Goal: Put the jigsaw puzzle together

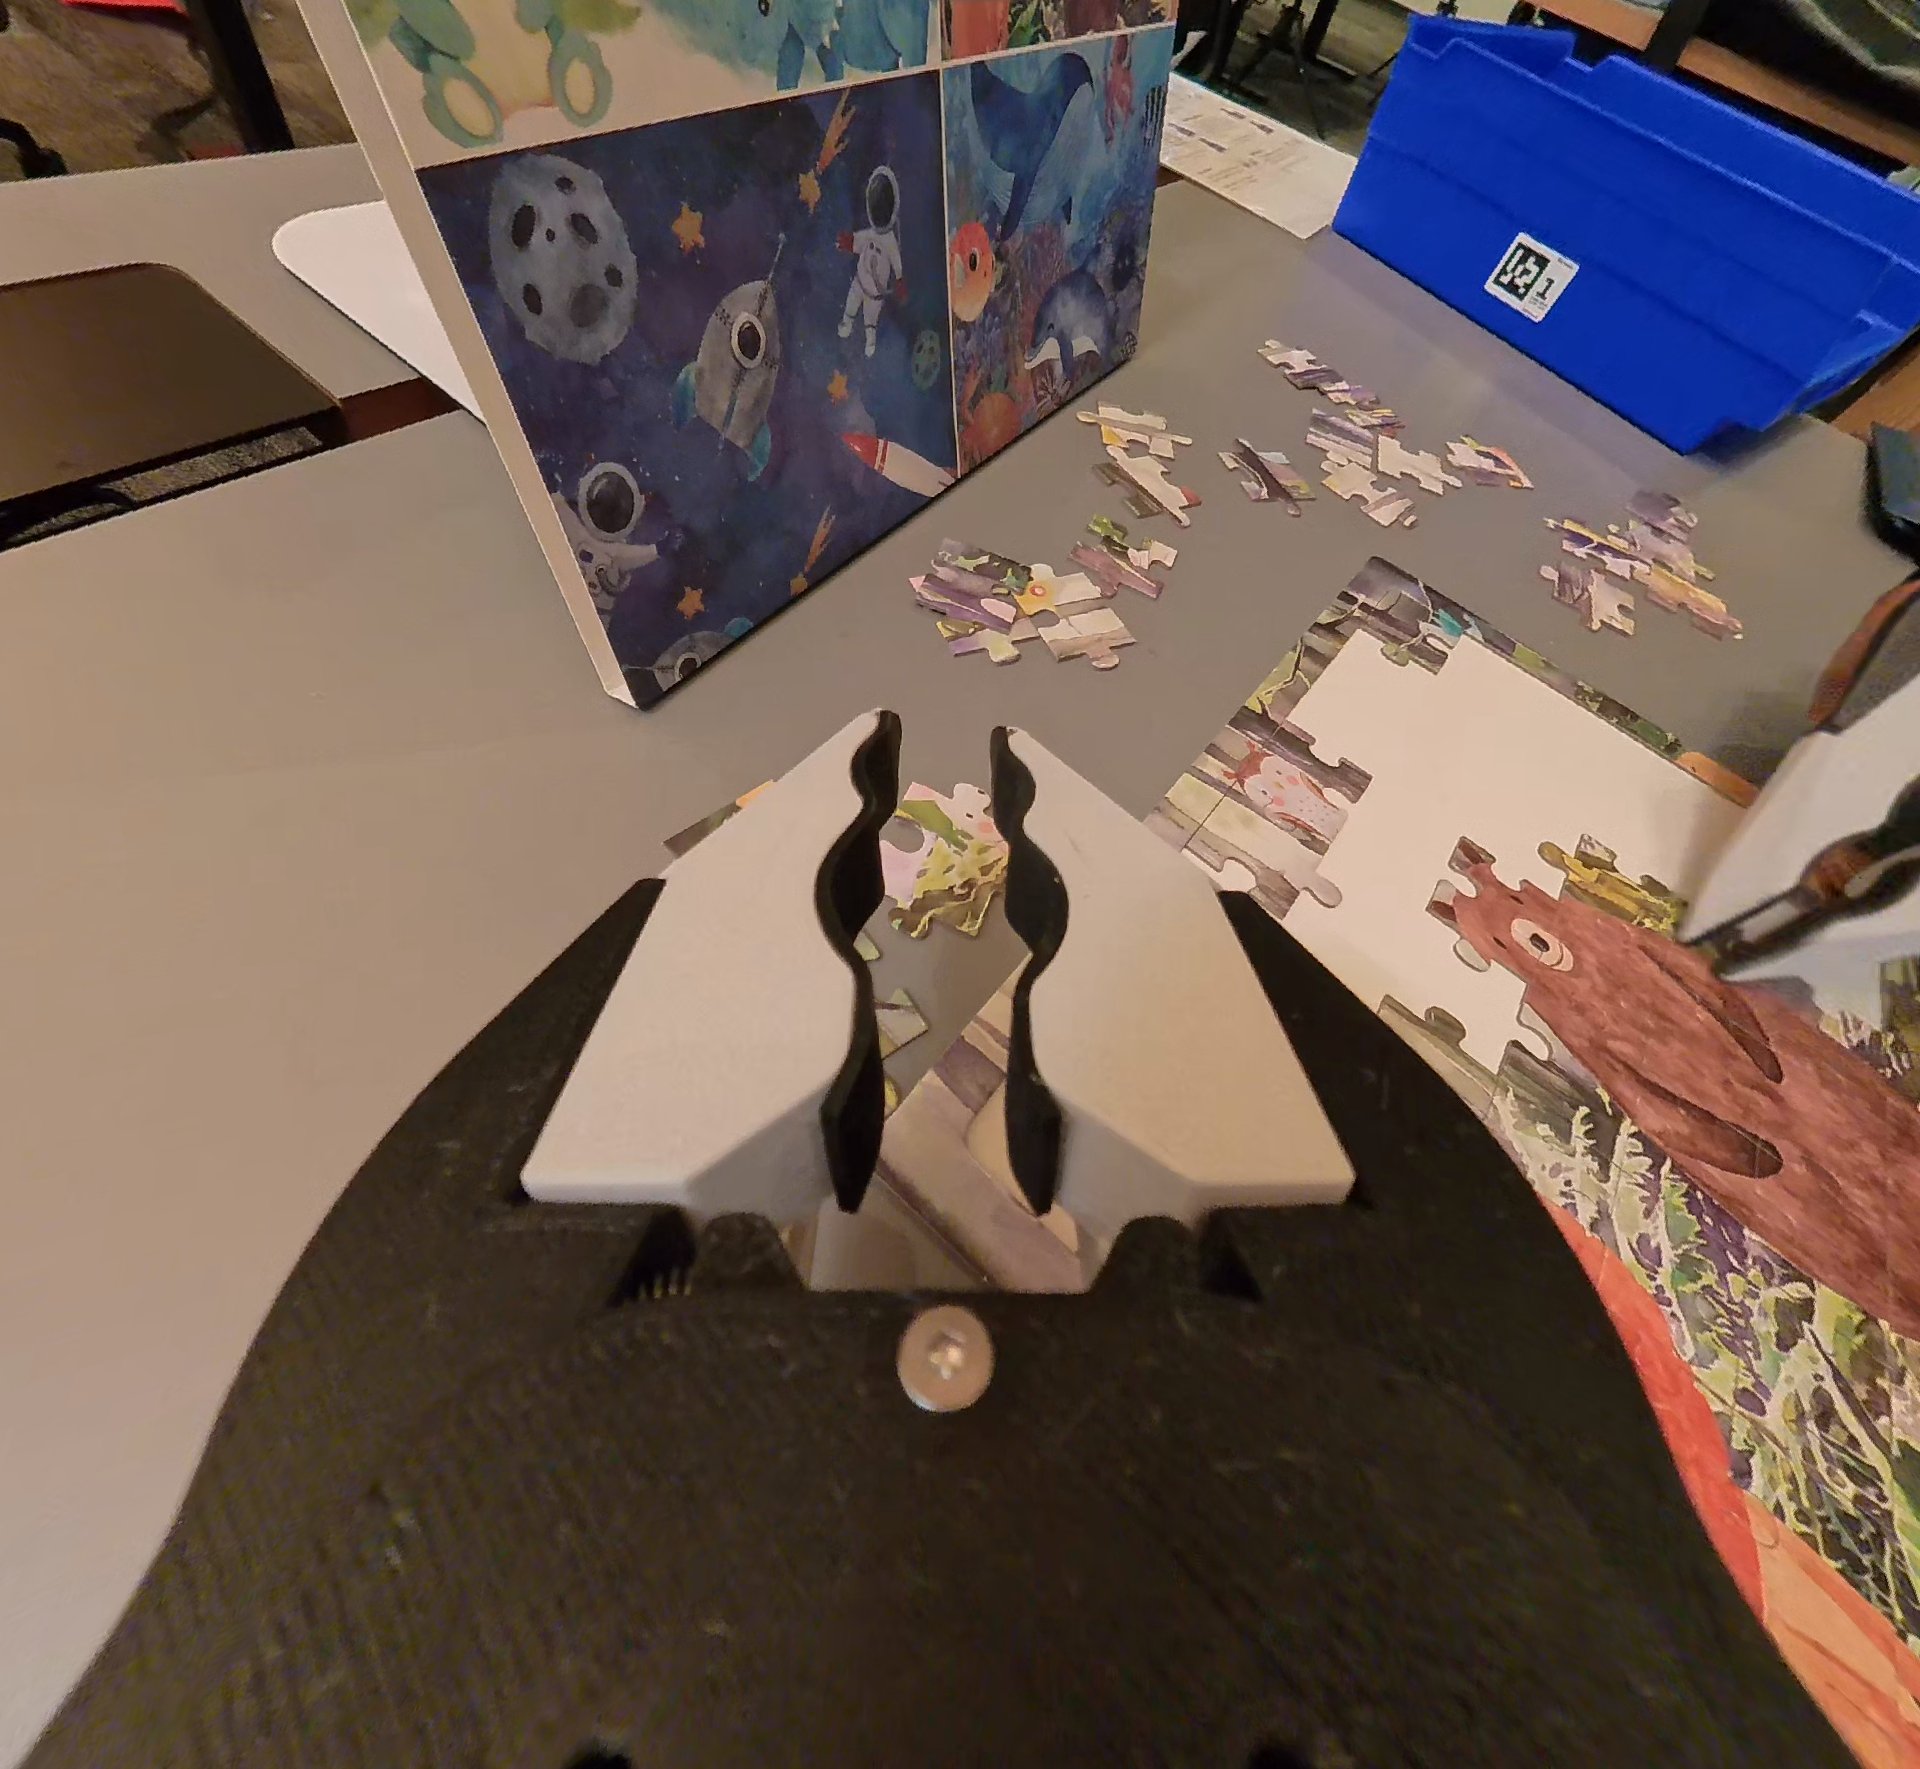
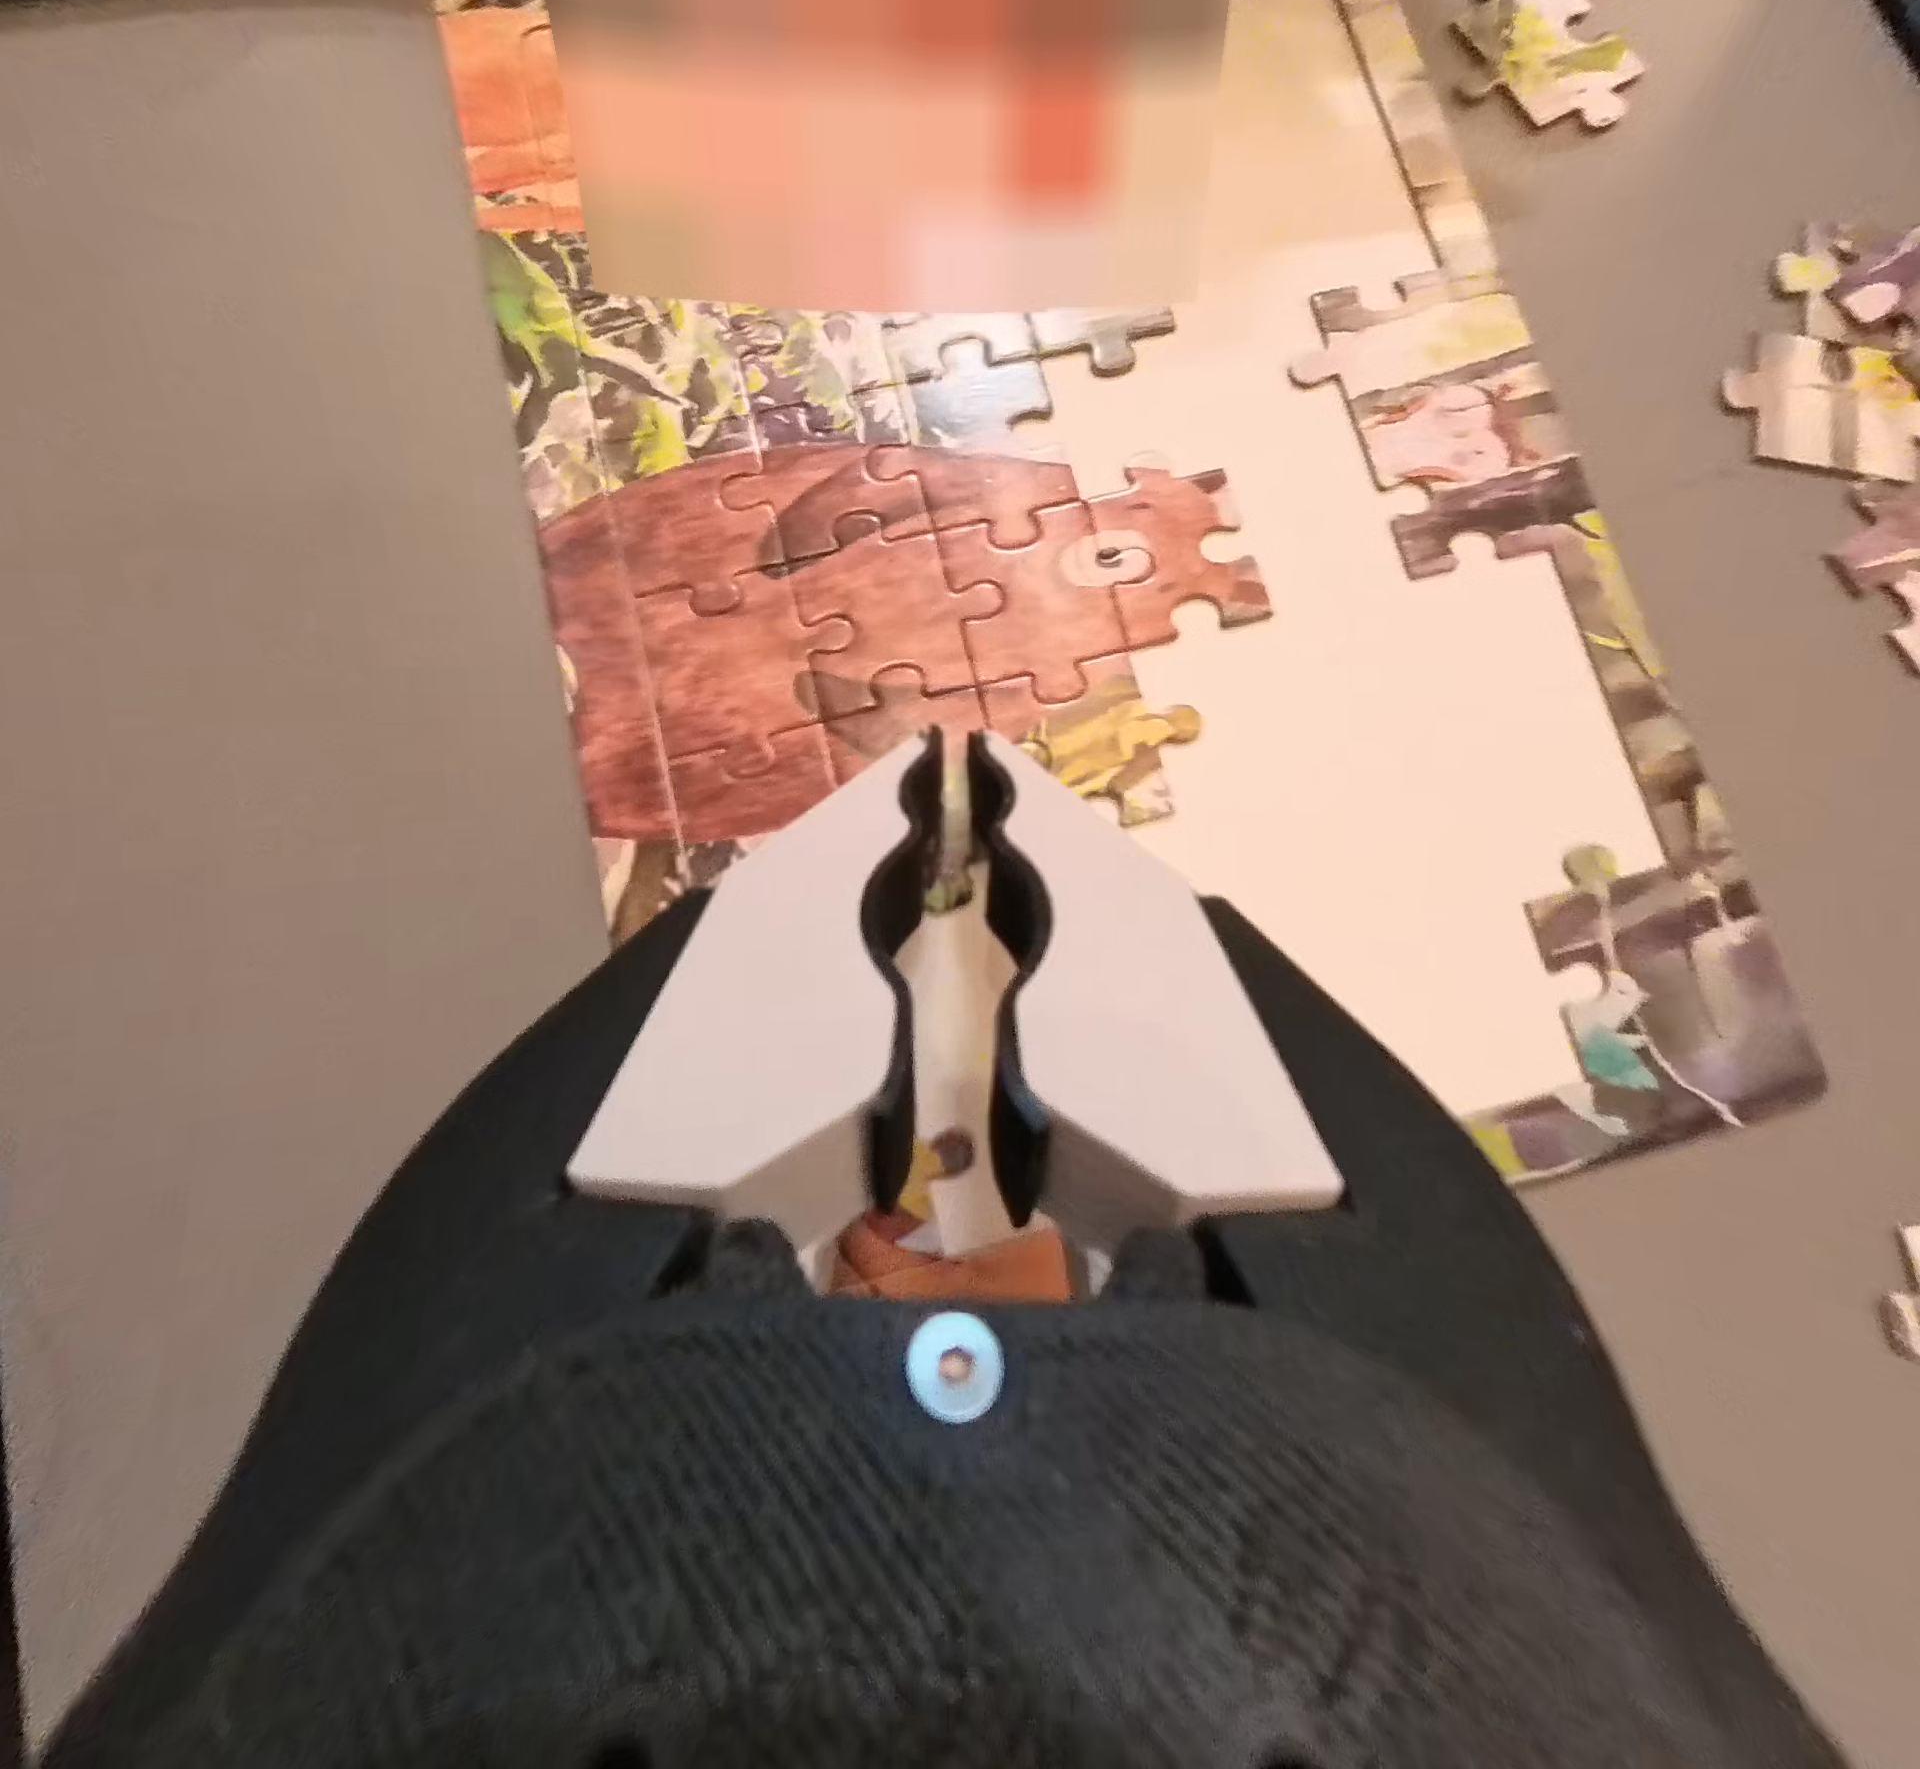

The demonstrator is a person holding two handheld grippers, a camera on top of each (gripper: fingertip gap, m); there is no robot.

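Right claw [image 2: 951, 745] pinches a thin puzzle piece [image 2: 956, 820] edge-on, tips just above the brown animal section of the half-built jigsaw puzzle [image 2: 894, 597] on the grey counter [image 2: 260, 576]. Left claw [image 1: 940, 743] hangs partly open, empty, over a loose piece [image 1: 940, 872] beside the puzzle's left border. Judgement: pieces are light, flat card, stiff yet bendable; grip by the rim, lightly. More loose pieces [image 1: 1023, 602] lie near the propped picture board [image 1: 727, 317] and blue bin [image 1: 1621, 244].
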